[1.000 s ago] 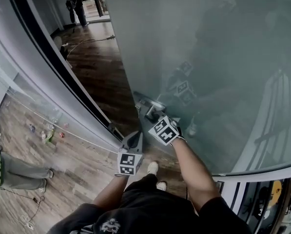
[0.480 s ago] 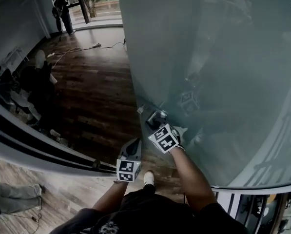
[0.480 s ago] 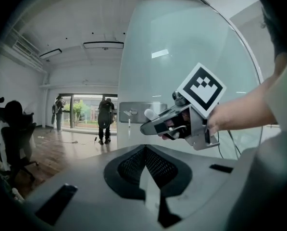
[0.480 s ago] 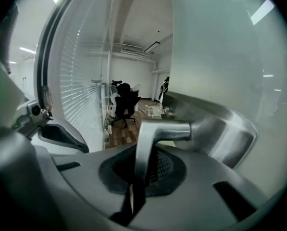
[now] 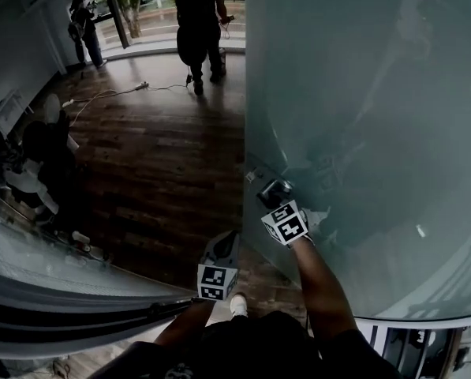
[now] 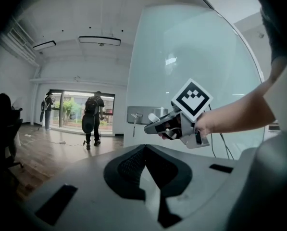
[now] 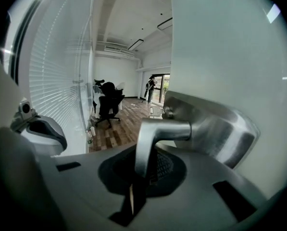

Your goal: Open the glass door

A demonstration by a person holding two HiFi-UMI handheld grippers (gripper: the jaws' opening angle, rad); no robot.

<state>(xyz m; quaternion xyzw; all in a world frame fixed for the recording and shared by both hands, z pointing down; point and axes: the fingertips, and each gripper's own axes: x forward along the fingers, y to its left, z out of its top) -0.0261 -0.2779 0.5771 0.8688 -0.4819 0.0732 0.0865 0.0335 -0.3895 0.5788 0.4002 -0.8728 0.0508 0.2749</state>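
Observation:
The frosted glass door [image 5: 361, 93] stands swung open on the right of the head view. Its metal lever handle [image 5: 276, 189] sits on a steel plate at the door's edge. My right gripper [image 5: 278, 202] is shut on that handle. In the right gripper view the lever [image 7: 155, 134] runs down between the jaws of my right gripper [image 7: 143, 170], in front of the plate [image 7: 215, 129]. My left gripper [image 5: 226, 242] hangs free beside and below it, shut with nothing in it. In the left gripper view my left gripper [image 6: 145, 150] points towards the right gripper [image 6: 155, 125] and the door [image 6: 191, 57].
Dark wood floor [image 5: 156, 164] lies beyond the doorway. One person [image 5: 199, 22] stands at the far end, another [image 5: 85, 26] by the exit. An office chair [image 5: 46, 144] stands left. The glass wall frame [image 5: 61, 290] crosses the lower left. Blinds [image 7: 56, 81] cover the wall.
The door has swung further open and both grippers have moved with it to the right. The doorway now shows more floor, and a person has come into view at the far end.

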